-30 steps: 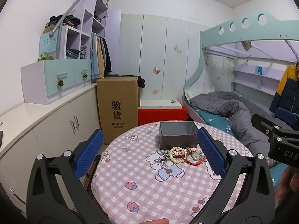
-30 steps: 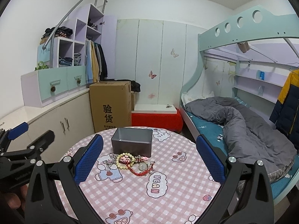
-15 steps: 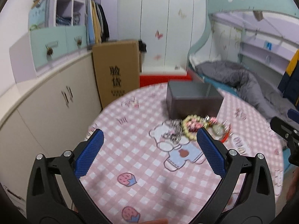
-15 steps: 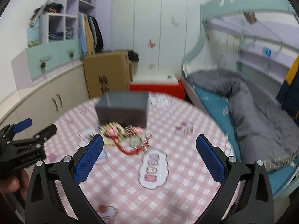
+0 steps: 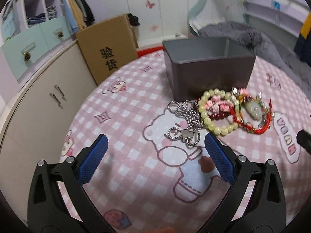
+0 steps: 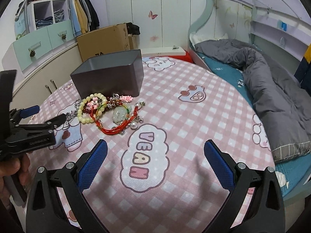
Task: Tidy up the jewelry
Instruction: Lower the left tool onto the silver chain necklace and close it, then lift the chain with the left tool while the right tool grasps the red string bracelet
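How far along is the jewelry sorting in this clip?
Nothing looks sorted yet: the grey rectangular box shows no jewelry inside. Both the left gripper and right gripper are open and hold nothing. Left: the silver chain necklace, pale bead bracelet and red cord bracelet, all heaped together.

From my left wrist view, the open grey rectangular box [image 5: 209, 75] hides its own floor behind its near wall. The tangled jewelry pile [image 5: 229, 112] blurs at its right side, and I can't separate the strands. The black right gripper [image 5: 304, 139] is cut off by the right edge.
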The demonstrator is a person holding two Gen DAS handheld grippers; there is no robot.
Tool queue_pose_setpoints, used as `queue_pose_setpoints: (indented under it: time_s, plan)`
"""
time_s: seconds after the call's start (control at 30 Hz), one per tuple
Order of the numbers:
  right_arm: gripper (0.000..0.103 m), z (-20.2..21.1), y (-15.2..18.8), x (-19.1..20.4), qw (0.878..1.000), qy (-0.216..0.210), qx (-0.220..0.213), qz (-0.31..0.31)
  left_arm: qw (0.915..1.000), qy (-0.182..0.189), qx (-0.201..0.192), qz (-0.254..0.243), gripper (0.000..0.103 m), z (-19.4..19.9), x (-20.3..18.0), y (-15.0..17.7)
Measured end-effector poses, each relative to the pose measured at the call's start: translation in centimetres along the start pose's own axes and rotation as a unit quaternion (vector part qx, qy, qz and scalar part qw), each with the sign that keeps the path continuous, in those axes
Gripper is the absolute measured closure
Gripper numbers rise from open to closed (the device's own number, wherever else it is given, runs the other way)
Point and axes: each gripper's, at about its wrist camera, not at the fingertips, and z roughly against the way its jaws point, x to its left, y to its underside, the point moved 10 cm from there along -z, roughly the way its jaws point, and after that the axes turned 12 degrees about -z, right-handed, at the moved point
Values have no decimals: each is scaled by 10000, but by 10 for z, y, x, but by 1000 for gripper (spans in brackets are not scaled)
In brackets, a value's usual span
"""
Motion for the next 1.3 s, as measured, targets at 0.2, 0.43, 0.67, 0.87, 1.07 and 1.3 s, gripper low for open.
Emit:
queue_pose_setpoints:
  time_s: [0.2, 0.43, 0.67, 0.87, 1.07, 1.3]
  plan:
    - [7, -4, -2, 0, 10000, -25, 24, -23, 9989, 375, 226, -154, 22, -22, -8, -4]
    - [7, -5, -2, 1, 10000, -16, 60, 10, 9906, 1343, -107, -218, 89, -17, -28, -15]
    - [7, -6, 1, 5, 9997, -78, 188, 106, 9878, 1428, -494, 365, 89, 9, -10, -6]
    - [29, -16, -6, 16, 9990, -313, 310, 47, 9857, 1319, -714, 763, 89, 35, 10, 21]
    - [60, -25, -3, 52, 9954, -714, 582, 268, 9857, 1264, -755, 823, 89, 48, 17, 39]
    - [63, -47, 12, 86, 9868, -696, 786, 1235, 9842, 1379, -730, 843, 89, 49, 11, 47]
